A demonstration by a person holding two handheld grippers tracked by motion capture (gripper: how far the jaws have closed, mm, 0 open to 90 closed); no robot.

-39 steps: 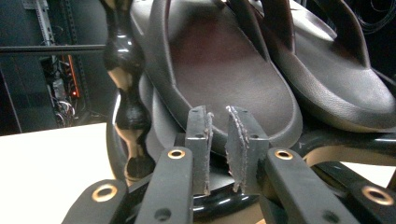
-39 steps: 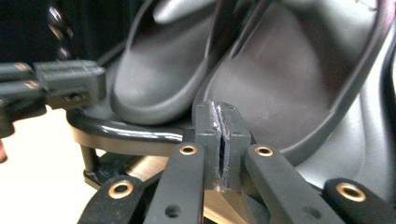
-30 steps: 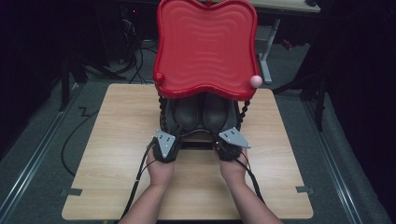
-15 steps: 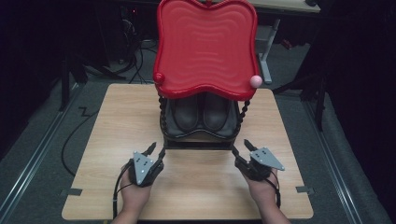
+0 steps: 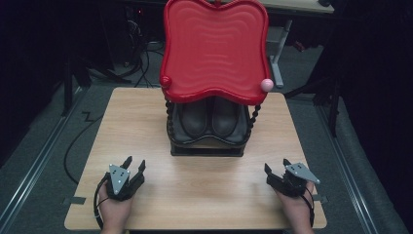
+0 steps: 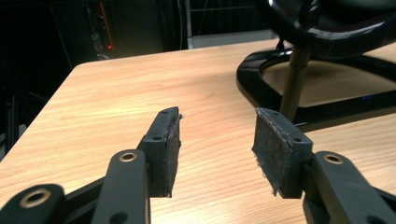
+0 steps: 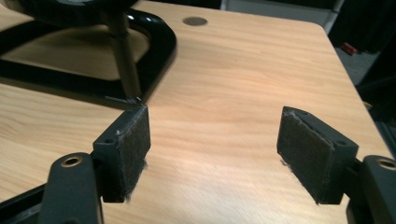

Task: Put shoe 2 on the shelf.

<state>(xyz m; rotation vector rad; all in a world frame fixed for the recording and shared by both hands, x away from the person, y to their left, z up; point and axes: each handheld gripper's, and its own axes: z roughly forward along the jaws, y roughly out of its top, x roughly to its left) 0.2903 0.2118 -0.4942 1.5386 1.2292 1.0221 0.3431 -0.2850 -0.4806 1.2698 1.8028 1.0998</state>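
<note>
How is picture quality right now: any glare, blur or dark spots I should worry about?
High view: table evenly lit, surroundings almost black, red tray sharp. Left gripper view: pads sharp, black rack base soft. Right gripper view: mild sheen on the wood, rack base blurred.

Left gripper (image 5: 135,166) low at 7 o'clock of the high view, held in the left hand (image 5: 114,207), jaws pointing toward 1 o'clock, just been opening, nothing between pads. Right gripper (image 5: 275,166) at 5 o'clock in the right hand (image 5: 294,207), jaws pointing toward 11 o'clock, also just been opening, empty.
</note>
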